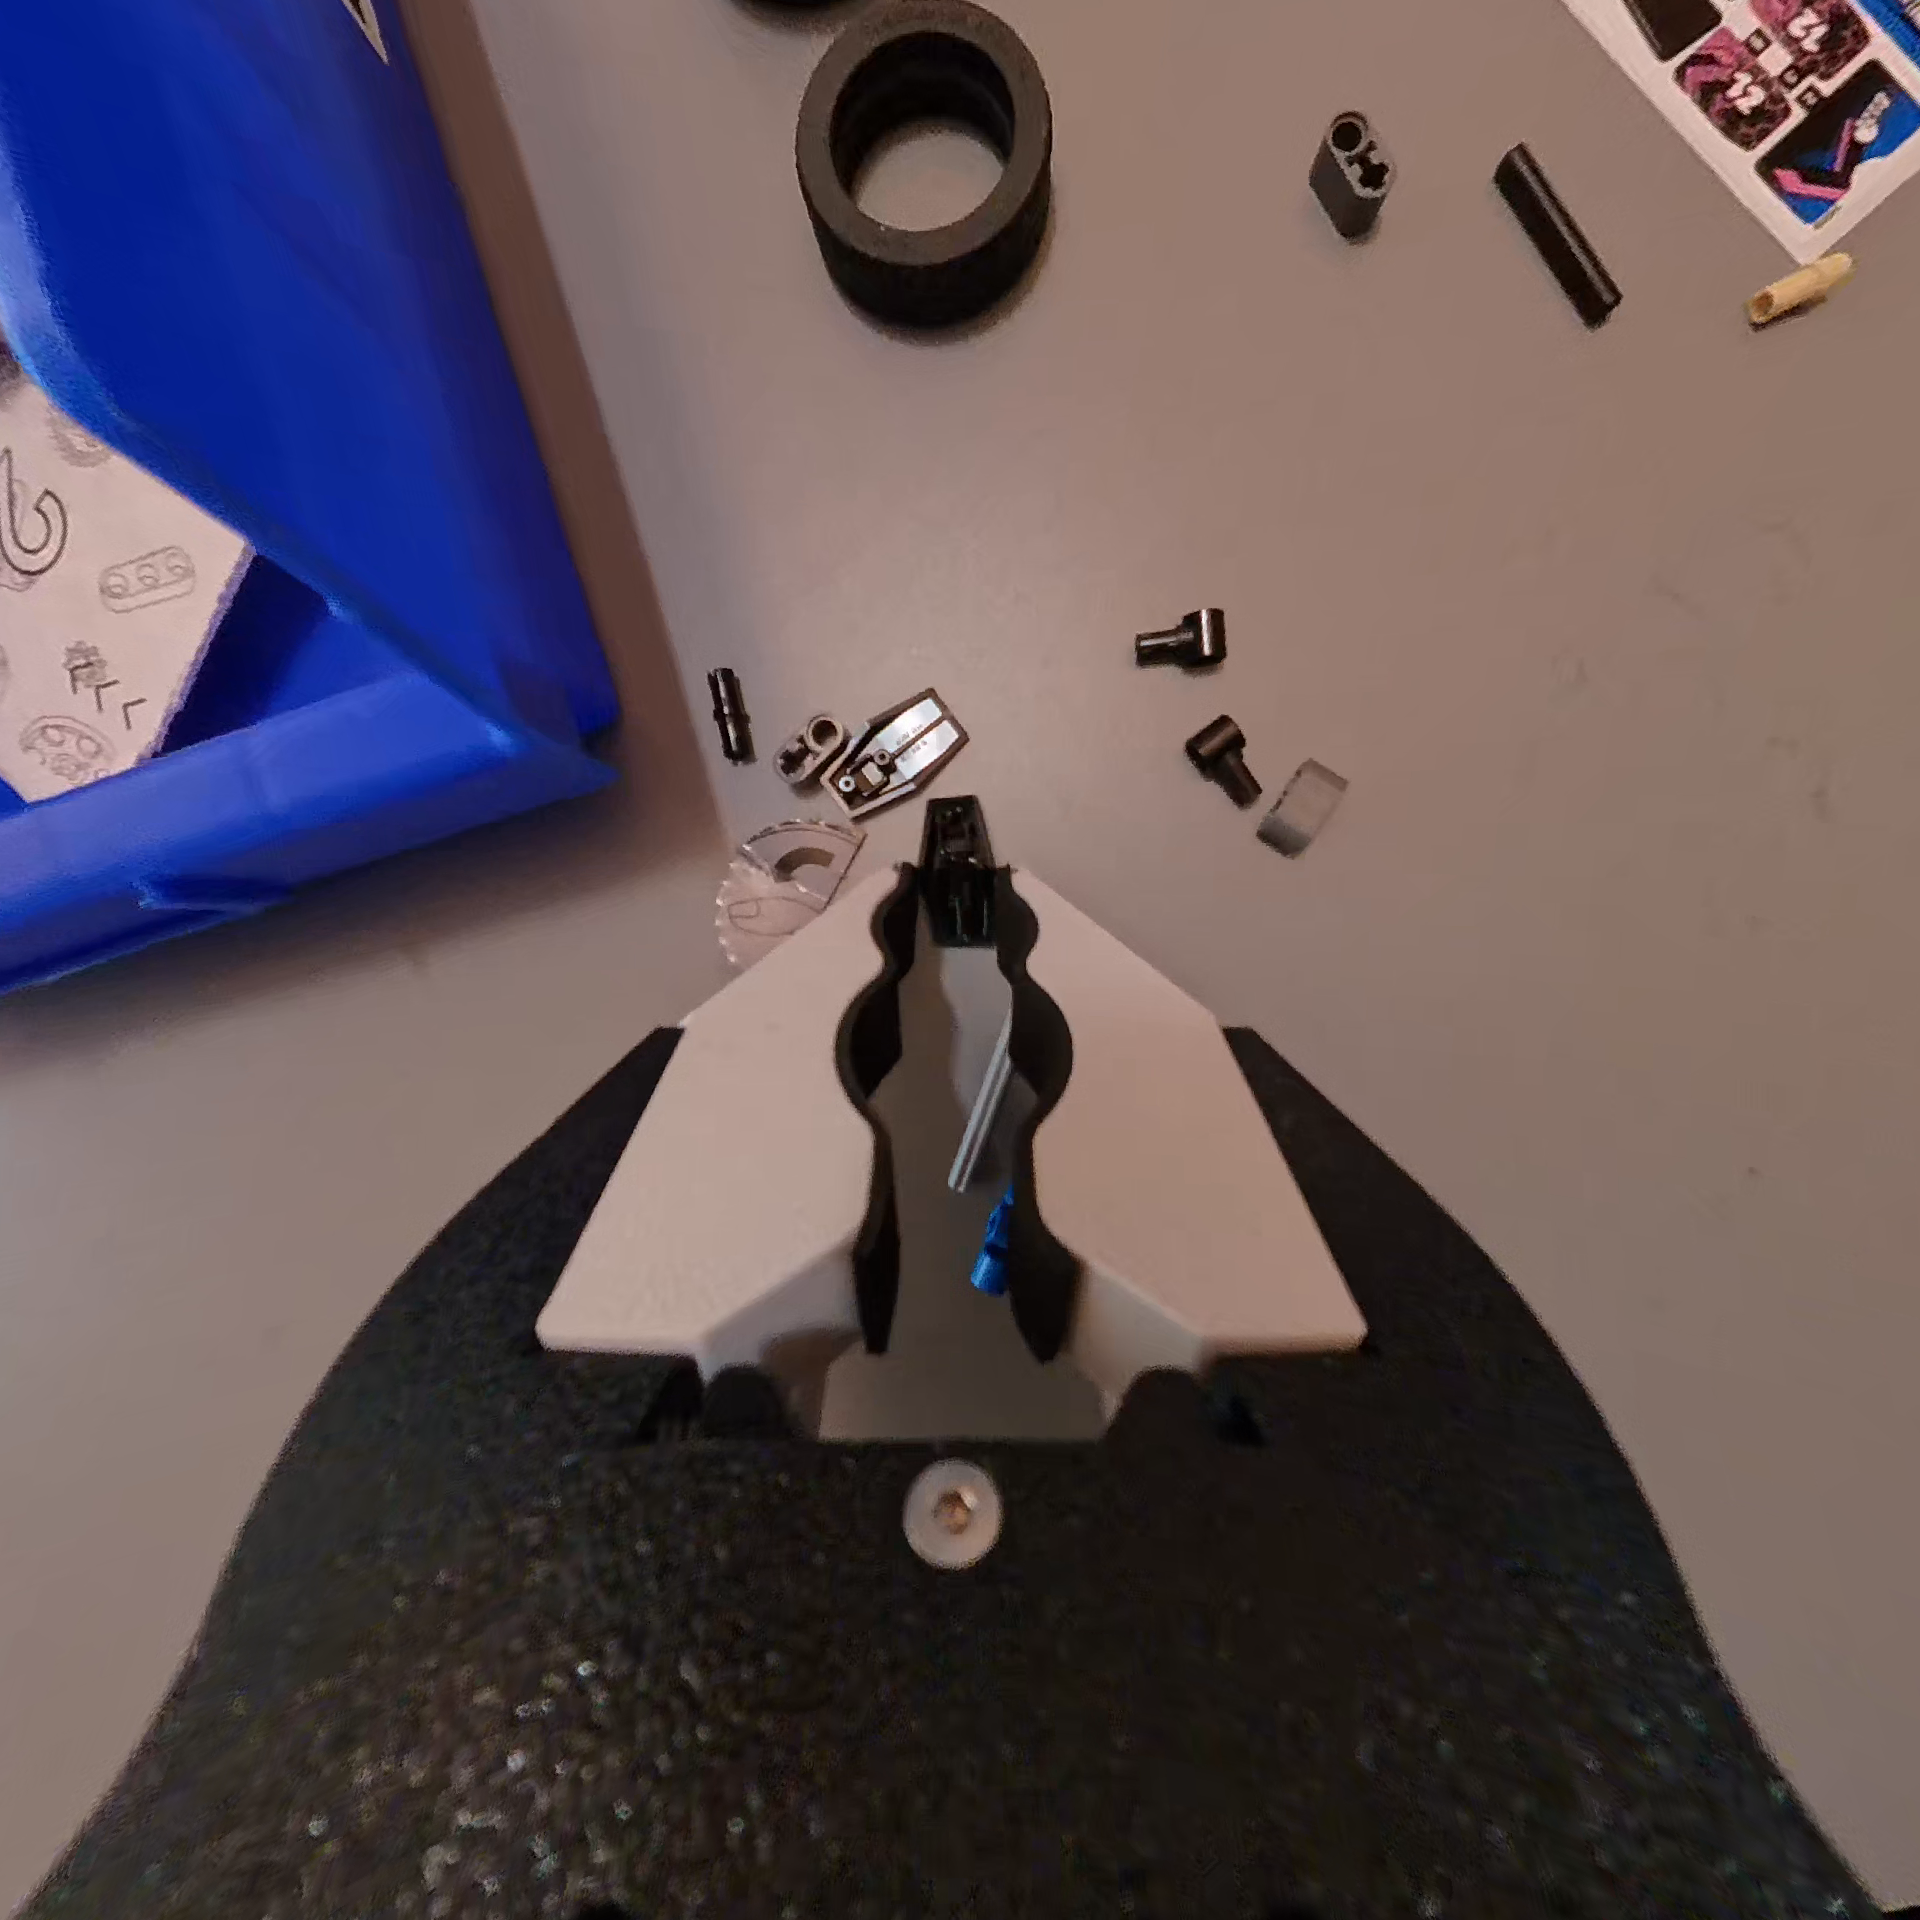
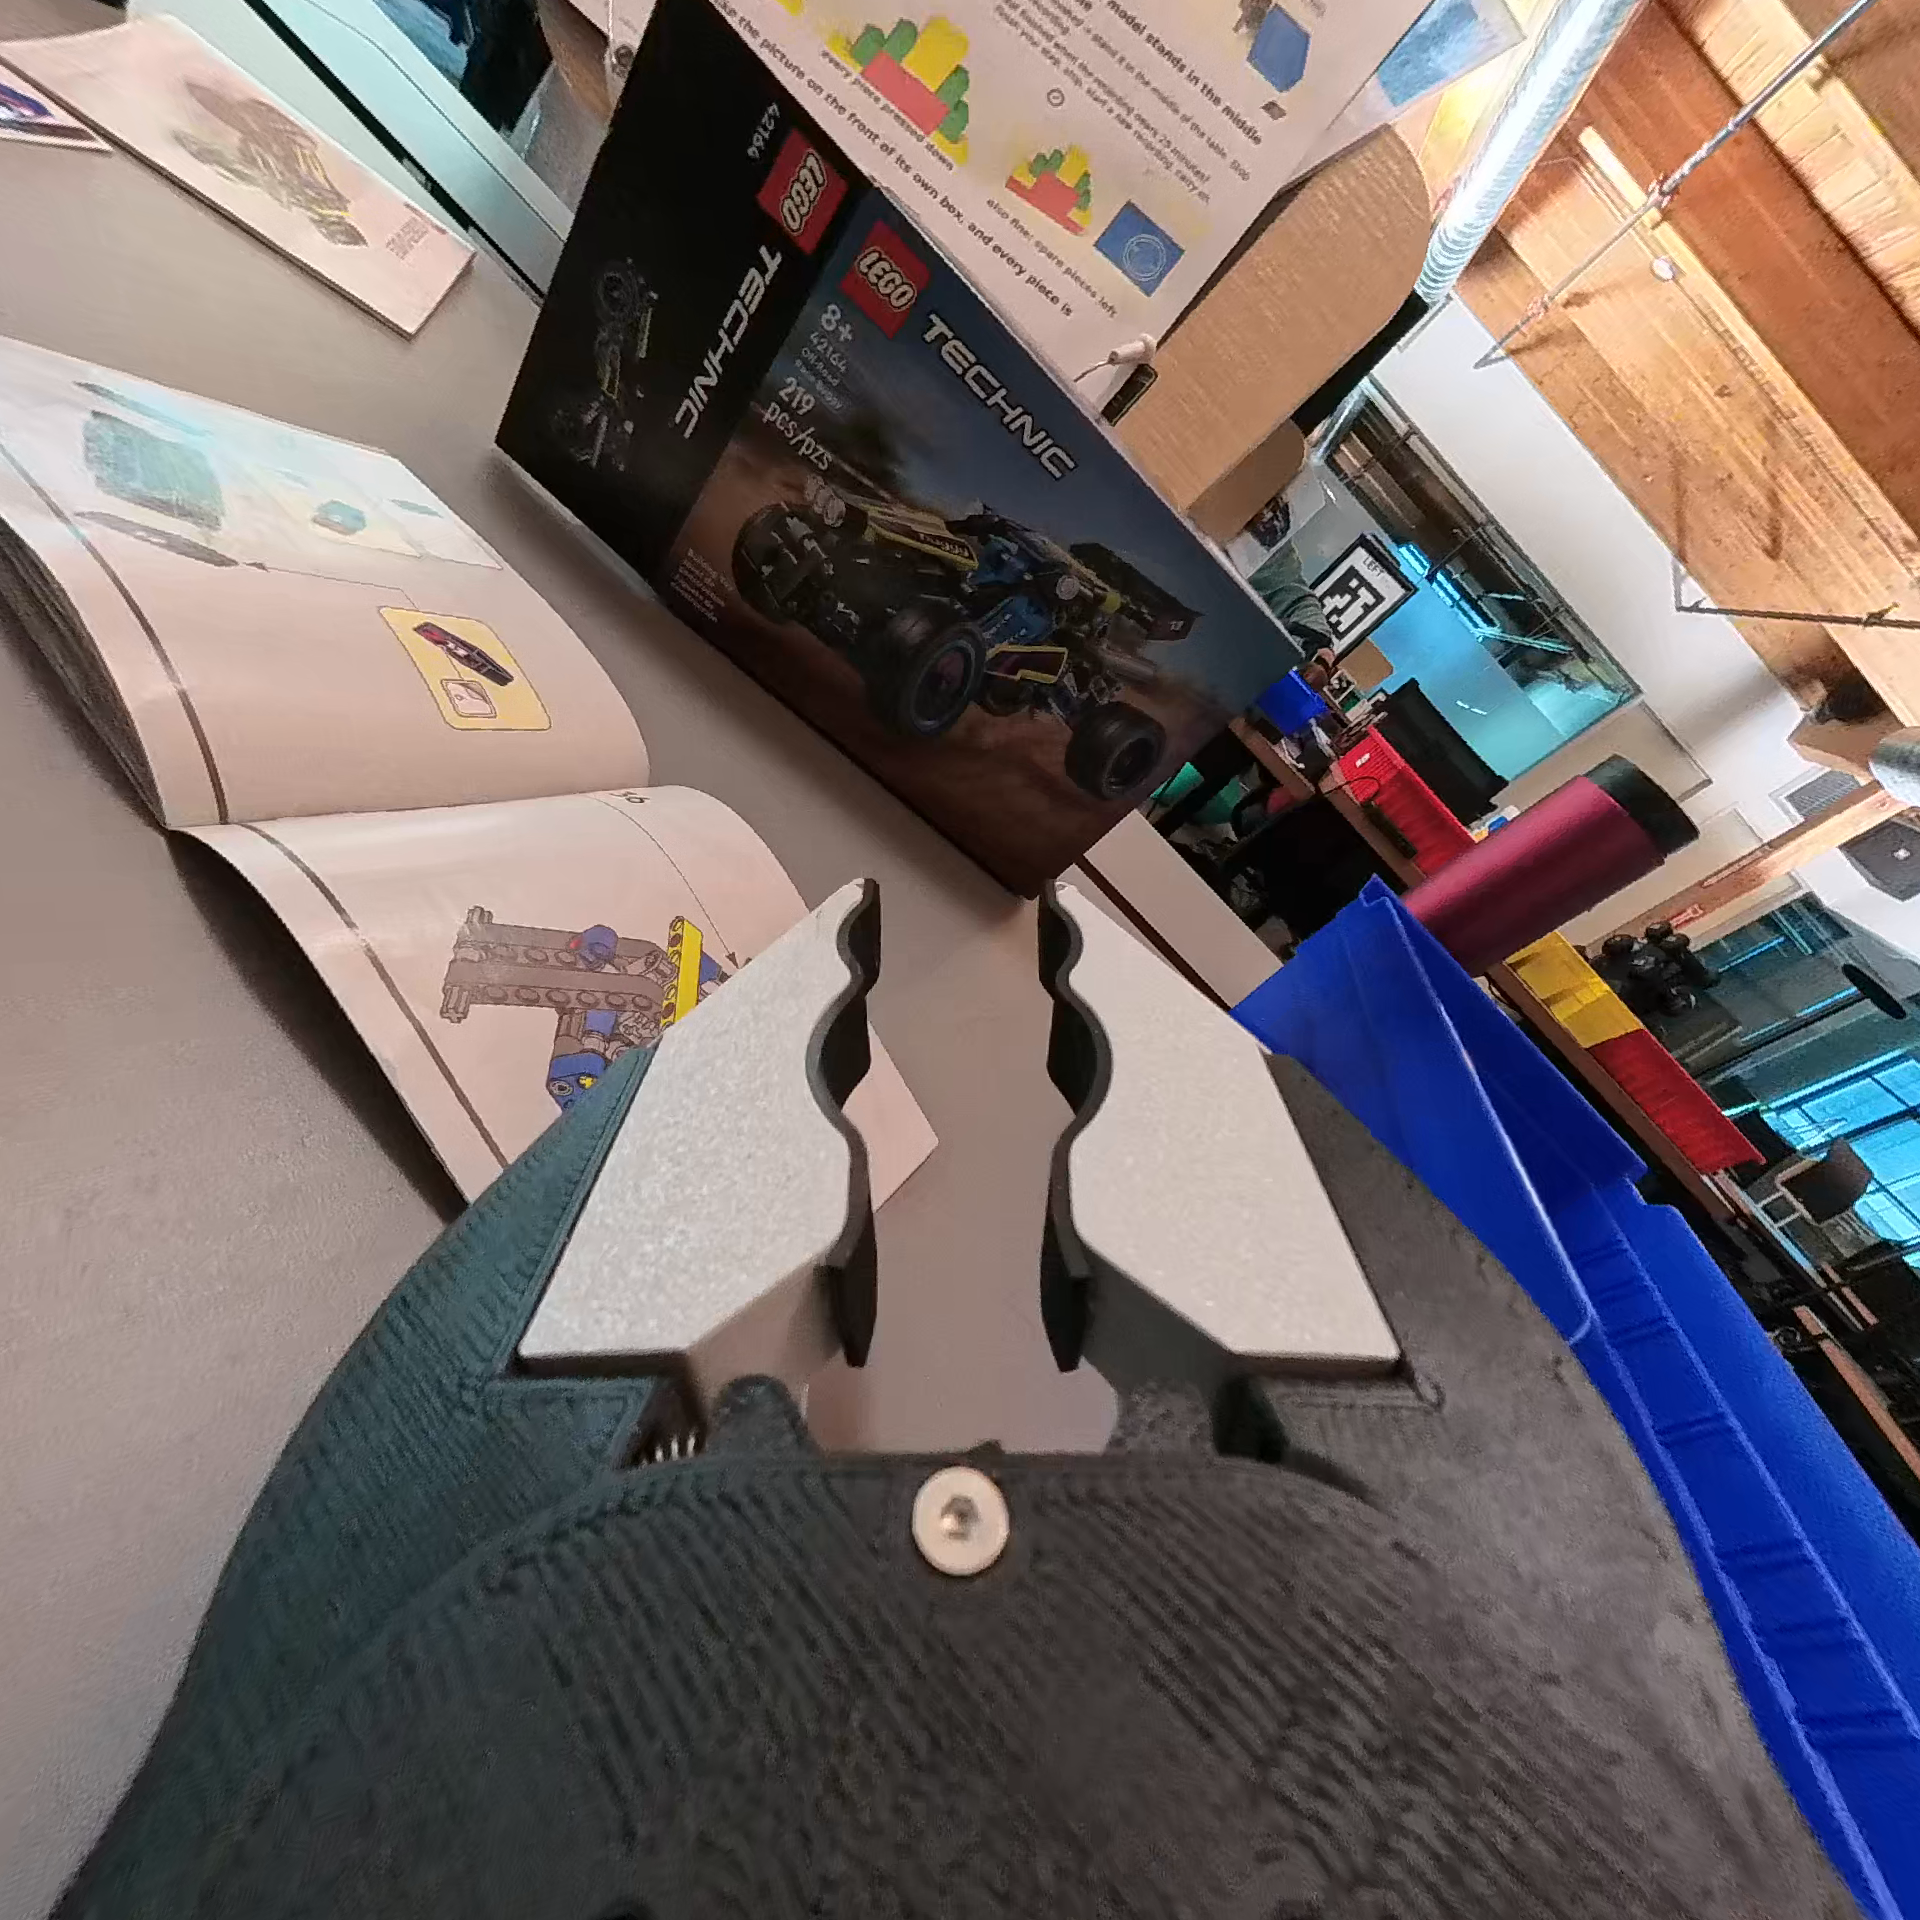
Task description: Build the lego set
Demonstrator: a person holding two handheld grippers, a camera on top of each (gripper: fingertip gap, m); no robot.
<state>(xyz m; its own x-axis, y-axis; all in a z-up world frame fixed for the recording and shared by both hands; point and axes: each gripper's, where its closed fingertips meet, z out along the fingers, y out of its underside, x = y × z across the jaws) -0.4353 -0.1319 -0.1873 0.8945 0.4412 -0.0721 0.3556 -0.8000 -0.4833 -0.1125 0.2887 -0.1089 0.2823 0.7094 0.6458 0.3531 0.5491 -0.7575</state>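
Grey tabletop (image 1: 1351, 499) is carrying everything in both views. Largest on it is a blue plastic bin (image 1: 260, 416), sitting at the left of the left wrist view with a printed sheet showing inside; a blue bin wall (image 2: 1558, 1195) is also lying along the right side of the right wrist view. A dark printed carton (image 2: 831, 468) showing a buggy is standing upright on the table ahead of the right gripper, with an open instruction booklet (image 2: 312, 675) lying flat to its left.

Next in size, a black rubber tyre (image 1: 925, 156) is resting on its side at the top of the left wrist view, with a sticker sheet (image 1: 1787, 94) at the top right corner. Small loose parts are lying near the fingertips: a grey faceted panel piece (image 1: 894, 753), a grey connector (image 1: 810, 746) touching it, a black pin (image 1: 730, 712), a clear toothed disc (image 1: 779, 883), two black elbow pieces (image 1: 1179, 636) and (image 1: 1224, 758), and a pale grey curved block (image 1: 1301, 805).

Left gripper (image 1: 958, 883) is pinching a small black tapered piece (image 1: 954, 831) at its tips, both pads pressing on it, just beside the panel piece.

Right gripper (image 2: 956, 914) is standing with fingers parted and bare, only tabletop showing between them, hovering beside the booklet's corner.
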